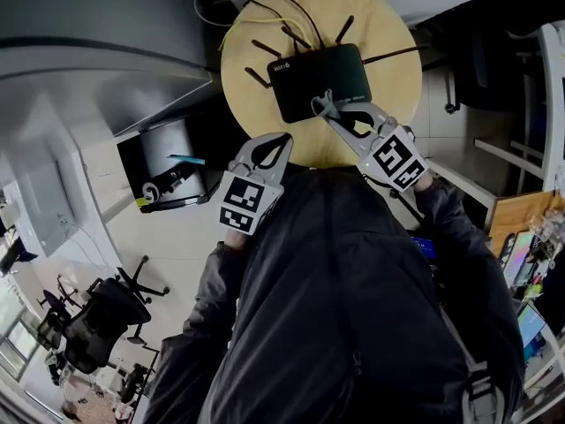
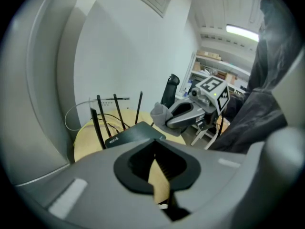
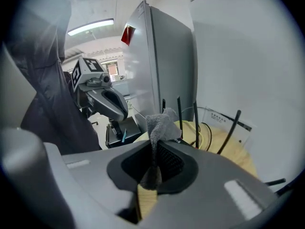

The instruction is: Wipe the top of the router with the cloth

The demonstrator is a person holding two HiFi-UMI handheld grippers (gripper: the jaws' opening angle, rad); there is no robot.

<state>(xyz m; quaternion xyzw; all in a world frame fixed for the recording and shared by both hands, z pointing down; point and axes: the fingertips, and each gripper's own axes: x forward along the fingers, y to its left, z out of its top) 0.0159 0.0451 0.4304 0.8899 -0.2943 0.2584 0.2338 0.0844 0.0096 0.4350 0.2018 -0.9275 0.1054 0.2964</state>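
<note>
One round wooden table (image 1: pixel 393 87) carries the router (image 1: pixel 318 82) beside a white wall (image 2: pixel 128 46).

Dark jacket (image 1: pixel 353 307), grey grippers (image 1: pixel 284 140) (image 1: pixel 321 104)

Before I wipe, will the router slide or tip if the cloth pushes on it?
The router likely slides rather than tips: it lies flat and low on the smooth table. It looks like light plastic, so press the cloth gently. Its cables behind may tug it back.
</note>
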